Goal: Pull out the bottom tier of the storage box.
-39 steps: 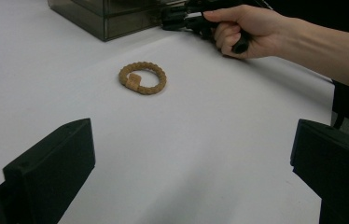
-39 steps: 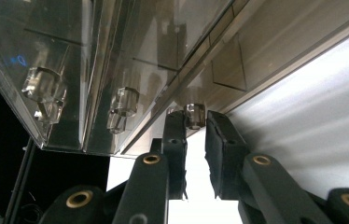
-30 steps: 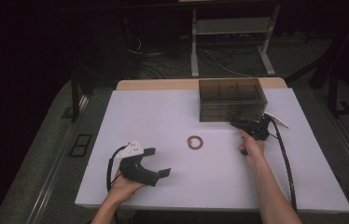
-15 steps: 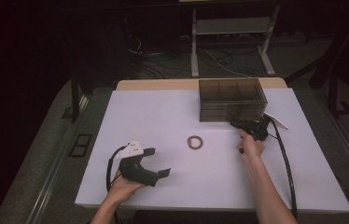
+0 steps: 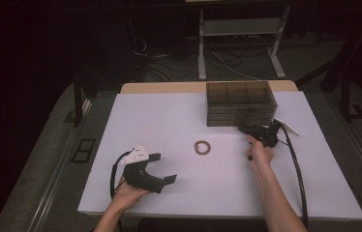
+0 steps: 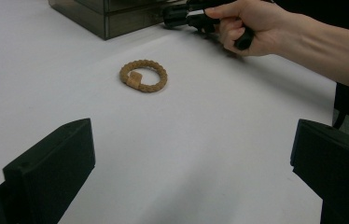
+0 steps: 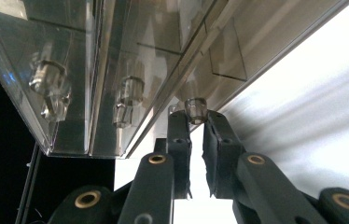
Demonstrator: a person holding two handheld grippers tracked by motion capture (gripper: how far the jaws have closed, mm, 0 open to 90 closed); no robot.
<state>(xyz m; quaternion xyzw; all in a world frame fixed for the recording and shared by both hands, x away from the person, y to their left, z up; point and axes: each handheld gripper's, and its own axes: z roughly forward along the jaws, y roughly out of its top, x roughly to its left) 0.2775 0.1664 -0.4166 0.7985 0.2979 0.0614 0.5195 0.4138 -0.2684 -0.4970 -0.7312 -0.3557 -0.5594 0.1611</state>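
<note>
High view takes in the white table (image 5: pixel 179 125), and on it, toward the far right corner, stands a smoky clear drawer box (image 5: pixel 239 102), its front facing the near edge. In the right gripper view the box's front shows three clear knobs in a row — the lowest drawer's knob (image 7: pixel 196 109) sits between the right gripper (image 7: pixel 197 122)'s black pads, which are pinched in on it from both sides. From above, that right gripper (image 5: pixel 252 129) lies level just in front of the box's near face, the hand behind it and the black cable trailing off toward the near right corner.

Near the near left corner the left gripper (image 5: pixel 165 167) rests in the other hand, its jaws standing wide apart with nothing between them. Its own view looks across bare table between those two jaws toward a braided tan ring (image 6: pixel 143 76), lying flat and well clear of both grippers. From above the ring (image 5: pixel 203 147) sits about mid-table, nearer the box than the near edge — apart from the box too.
</note>
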